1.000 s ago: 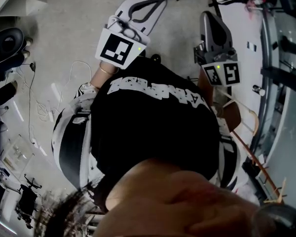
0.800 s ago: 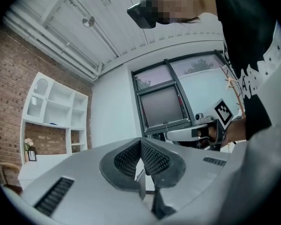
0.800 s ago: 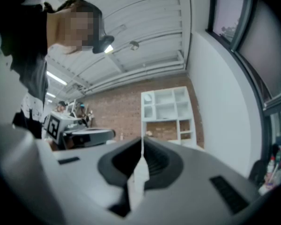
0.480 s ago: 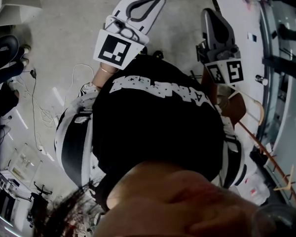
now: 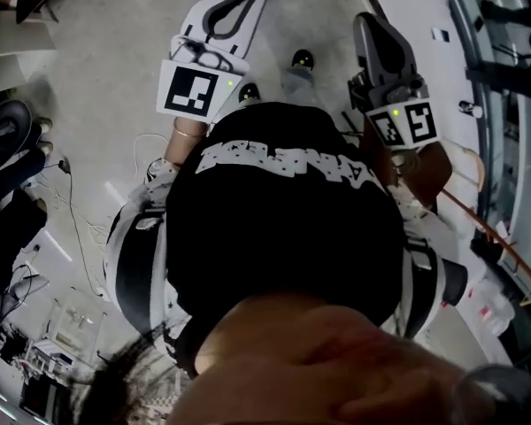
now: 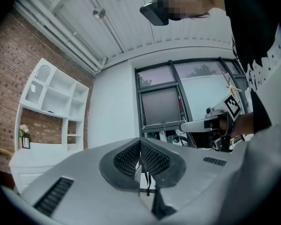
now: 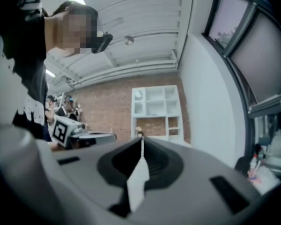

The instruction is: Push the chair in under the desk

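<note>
As we read it, push not yet begun. Item: left gripper (image 6: 140,144), fingers shut, empty. Item: right gripper (image 7: 141,142), fingers shut, empty. Item: brown wooden piece (image 5: 427,173) at 3 o'clock, likely chair, fingers off it. No worktop identifiable.

White shelving unit (image 6: 54,104) against brick wall (image 6: 9,74), dark-framed windows (image 6: 161,104), cables (image 5: 73,224) on floor (image 5: 115,69)

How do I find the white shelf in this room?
Look at the brick wall in the left gripper view. The white shelf stands against it, left of the dark-framed window. It is the only thing with open cubbies, one of them with an arched top.
</note>
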